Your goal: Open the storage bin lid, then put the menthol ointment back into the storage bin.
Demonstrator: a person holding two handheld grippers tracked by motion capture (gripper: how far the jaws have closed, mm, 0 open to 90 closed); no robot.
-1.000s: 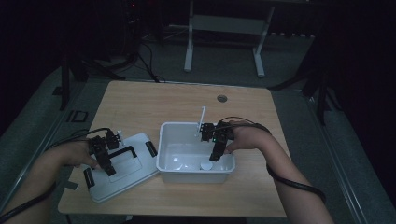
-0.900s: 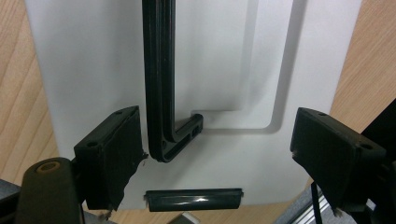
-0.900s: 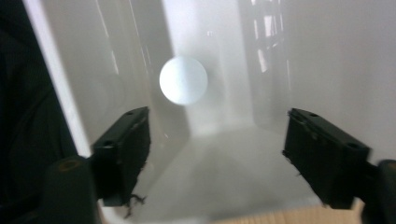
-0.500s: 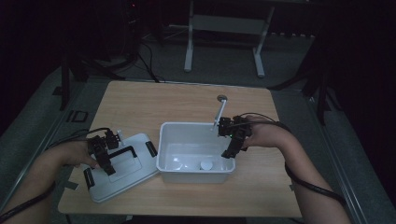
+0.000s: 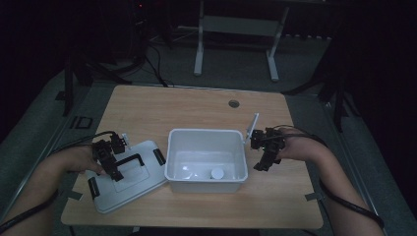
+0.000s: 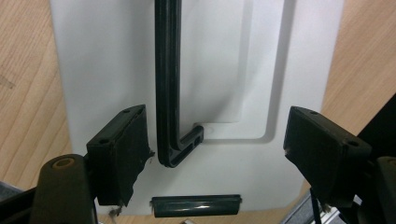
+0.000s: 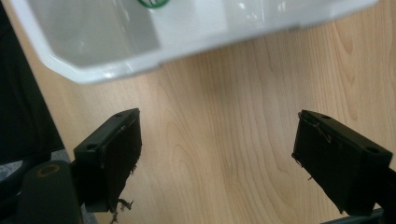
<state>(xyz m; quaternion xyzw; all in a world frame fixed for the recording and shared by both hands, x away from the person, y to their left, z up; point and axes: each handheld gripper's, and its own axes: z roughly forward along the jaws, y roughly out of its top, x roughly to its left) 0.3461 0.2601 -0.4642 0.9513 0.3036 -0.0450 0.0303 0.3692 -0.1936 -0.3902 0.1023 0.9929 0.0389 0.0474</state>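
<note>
A white open bin (image 5: 171, 152) stands at the table's middle, with two small round white things (image 5: 217, 173) on its bottom. Its white lid (image 5: 142, 186) lies flat to the left, black handle (image 5: 132, 159) up. My left gripper (image 5: 110, 167) hovers over the lid. Its jaws have just closed a little and still stand open, with the handle (image 6: 167, 93) between them near the left pad. My right gripper (image 5: 265, 158) sits just outside the bin's right wall. Its jaws have just been opening over bare wood (image 7: 224, 116), with nothing between them.
The bin's corner (image 7: 116, 65) lies close ahead of the right gripper (image 7: 217, 158). A black latch (image 6: 196, 206) sits on the lid's near edge below the left gripper (image 6: 219, 158). A round grommet (image 5: 234, 103) is in the far tabletop. Bare wood lies behind the bin.
My right gripper has moved from above the bin's inside to the right, past the right wall, and its jaws have widened. The left hand has stayed over the lid.
</note>
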